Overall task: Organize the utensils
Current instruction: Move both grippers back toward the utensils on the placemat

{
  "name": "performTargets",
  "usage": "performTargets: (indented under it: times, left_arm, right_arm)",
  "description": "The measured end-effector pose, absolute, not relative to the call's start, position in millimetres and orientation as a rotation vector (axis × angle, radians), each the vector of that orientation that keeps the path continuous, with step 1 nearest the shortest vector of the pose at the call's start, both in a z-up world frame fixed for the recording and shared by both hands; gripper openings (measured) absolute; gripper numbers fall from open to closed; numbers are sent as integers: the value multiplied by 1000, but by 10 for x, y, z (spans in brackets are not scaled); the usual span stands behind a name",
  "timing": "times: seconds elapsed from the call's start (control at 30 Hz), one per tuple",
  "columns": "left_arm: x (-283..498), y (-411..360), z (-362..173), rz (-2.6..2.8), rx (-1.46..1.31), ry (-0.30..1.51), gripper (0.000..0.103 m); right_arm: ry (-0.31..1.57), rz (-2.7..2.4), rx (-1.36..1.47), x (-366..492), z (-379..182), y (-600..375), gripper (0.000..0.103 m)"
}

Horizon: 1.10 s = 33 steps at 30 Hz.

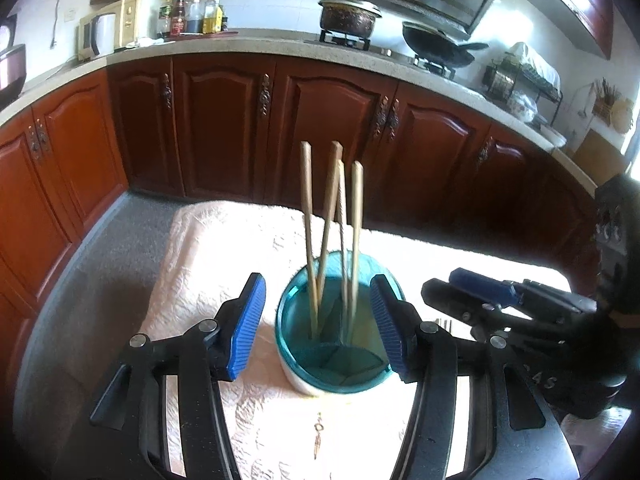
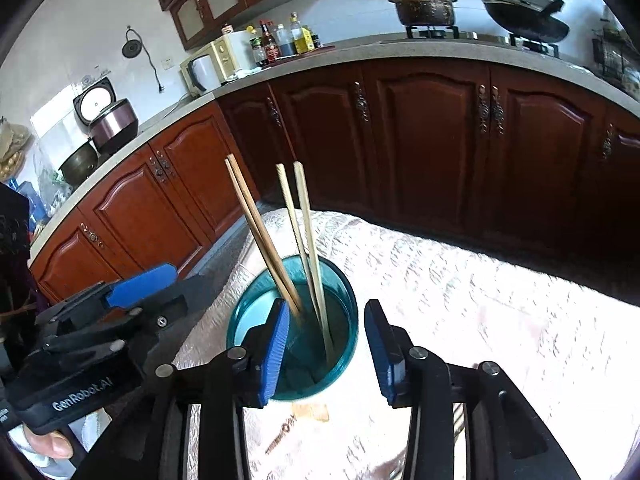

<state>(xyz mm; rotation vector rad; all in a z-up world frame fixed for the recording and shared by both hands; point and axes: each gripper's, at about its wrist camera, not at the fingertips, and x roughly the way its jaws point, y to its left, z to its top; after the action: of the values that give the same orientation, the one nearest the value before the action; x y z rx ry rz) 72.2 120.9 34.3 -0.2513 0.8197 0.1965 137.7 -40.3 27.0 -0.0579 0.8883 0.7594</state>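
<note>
A teal utensil holder [image 1: 338, 328] with inner dividers stands on a white quilted cloth [image 1: 224, 248]. Several wooden chopsticks [image 1: 332, 224] stand upright in it. My left gripper [image 1: 320, 320] is open and empty, its blue pads on either side of the holder, apart from it. In the right wrist view the holder [image 2: 294, 328] and chopsticks [image 2: 280, 236] sit just ahead of my right gripper [image 2: 326, 344], which is open and empty. The right gripper also shows in the left wrist view [image 1: 500, 300], and the left gripper in the right wrist view [image 2: 120, 300].
A fork's tines [image 1: 444, 325] peek out behind my left gripper's right finger. A small printed mark [image 1: 318, 436] lies on the cloth in front of the holder. Brown kitchen cabinets [image 1: 320, 120] run behind, with a pot [image 1: 348, 14] and wok [image 1: 436, 46] on the stove.
</note>
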Motion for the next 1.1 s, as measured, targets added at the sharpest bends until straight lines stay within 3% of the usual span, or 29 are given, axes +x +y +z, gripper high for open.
performTargets:
  times: [0.63,1.0,1.1]
  left_arm:
    - [635,542,160,53,-211,882,54]
    - [642,188,-126,-26,-173,964,54]
    - [641,132,-204,-38,-161,986,54]
  right_arm:
    - [954,569,7,1107,-96,-1481,42]
    - [1102,492,120,1118,-724,-2098,42]
    - [1138,514,141,1131,-901,-2023,38]
